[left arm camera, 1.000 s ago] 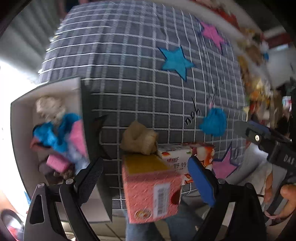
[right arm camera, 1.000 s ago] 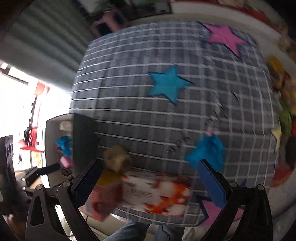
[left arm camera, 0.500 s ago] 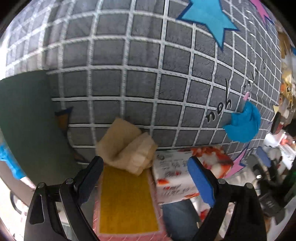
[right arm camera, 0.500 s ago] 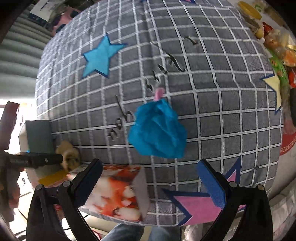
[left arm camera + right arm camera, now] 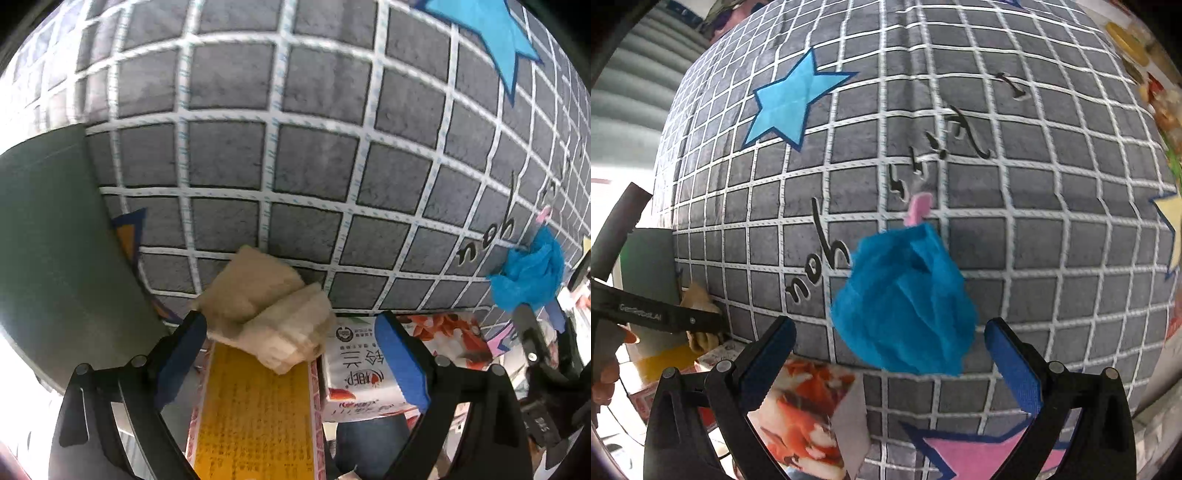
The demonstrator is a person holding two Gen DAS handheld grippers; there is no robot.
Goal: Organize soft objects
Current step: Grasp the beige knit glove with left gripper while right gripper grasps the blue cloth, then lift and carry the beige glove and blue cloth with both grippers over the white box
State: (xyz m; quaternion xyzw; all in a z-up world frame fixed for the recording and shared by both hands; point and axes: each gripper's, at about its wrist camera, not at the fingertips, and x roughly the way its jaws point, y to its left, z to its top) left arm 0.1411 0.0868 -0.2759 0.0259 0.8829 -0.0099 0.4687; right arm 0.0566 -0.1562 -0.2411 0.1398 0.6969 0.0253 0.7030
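Note:
A crumpled beige cloth [image 5: 264, 319] lies on top of a pink and yellow carton [image 5: 255, 413] at the near edge of the grey checked cloth [image 5: 280, 155]. My left gripper [image 5: 290, 352] is open, its two pads on either side of the beige cloth. A crumpled blue cloth [image 5: 905, 302] lies on the checked cloth [image 5: 1015, 184] with a small pink piece [image 5: 916, 208] behind it. My right gripper [image 5: 890, 360] is open and close around the near side of the blue cloth. The blue cloth also shows in the left wrist view [image 5: 528, 275].
A dark green box wall [image 5: 55, 258] stands left of the beige cloth. A red and white printed carton [image 5: 373, 369] lies right of the pink carton, also in the right wrist view [image 5: 809, 417]. Star patches [image 5: 786, 107] mark the cloth. Food packets [image 5: 1160, 96] lie far right.
My left gripper has moved in closer to the beige cloth, which now sits between its pads. My right gripper has closed in on the blue cloth. Both stay open.

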